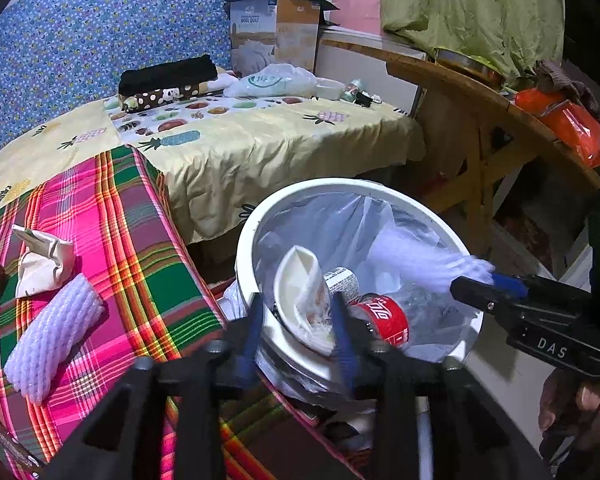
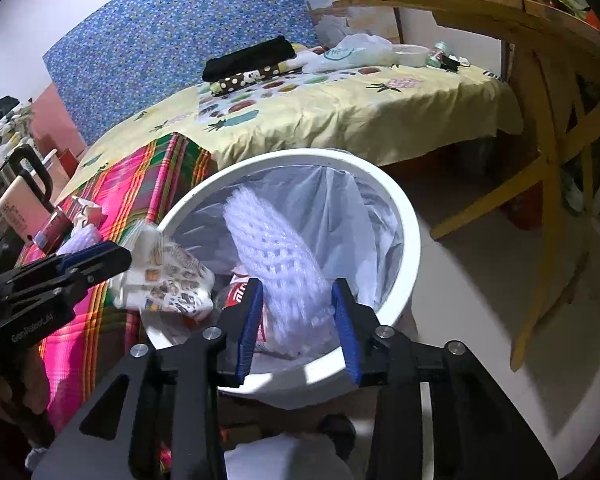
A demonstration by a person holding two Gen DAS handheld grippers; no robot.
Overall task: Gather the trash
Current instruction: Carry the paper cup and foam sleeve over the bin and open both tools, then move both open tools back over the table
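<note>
Showing "WOOL QUILT" on box (image 1: pixel 274 34), "DAS" on right tongs (image 1: pixel 488 276), red-labelled bottle (image 1: pixel 384 316) binned

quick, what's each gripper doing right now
Left gripper: open, crumpled paper cup between its fingers.
Right gripper: open, white foam net between its fingers.

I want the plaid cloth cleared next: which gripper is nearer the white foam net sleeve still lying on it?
Left. The left gripper hangs over the white bin's near rim, beside the plaid cloth where the foam net sleeve lies. The right gripper is over the bin's far side.
</note>
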